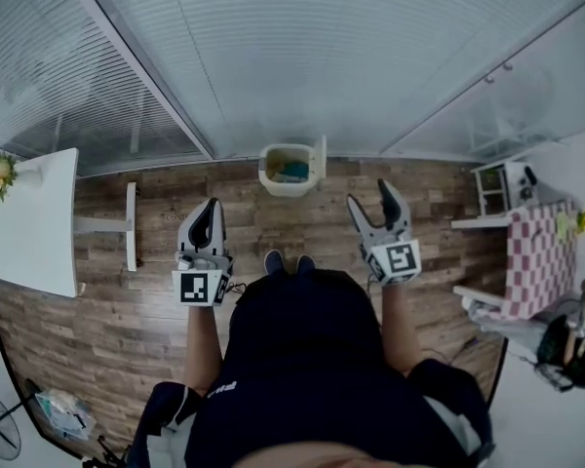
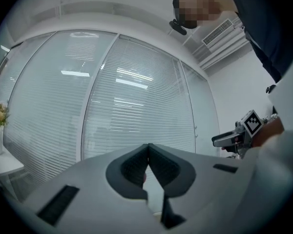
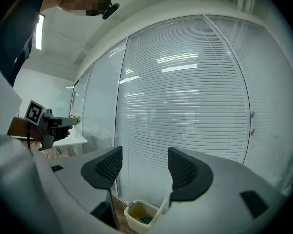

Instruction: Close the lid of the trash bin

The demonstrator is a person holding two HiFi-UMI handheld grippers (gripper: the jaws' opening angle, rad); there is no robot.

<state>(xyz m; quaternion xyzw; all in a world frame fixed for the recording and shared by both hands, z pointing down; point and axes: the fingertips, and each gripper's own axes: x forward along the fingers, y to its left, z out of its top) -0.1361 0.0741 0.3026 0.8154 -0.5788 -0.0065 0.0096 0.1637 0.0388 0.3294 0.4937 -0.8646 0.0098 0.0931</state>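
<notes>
Cream trash bin (image 1: 291, 169) is being faced, its apparently upright lid (image 1: 320, 157) nearer the parted right claw (image 1: 369, 195) than the pressed-together left claw (image 1: 212, 209).

Left gripper (image 1: 212, 206): we hold it out forward, jaws pressed together, nothing between them.
Right gripper (image 1: 370, 195): we hold it forward beside the left, jaws apart, empty.

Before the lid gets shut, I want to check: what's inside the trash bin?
The trash bin stands open, its lid upright. Inside lies a teal-blue item; what it is, and anything beneath it, cannot be made out.
</notes>
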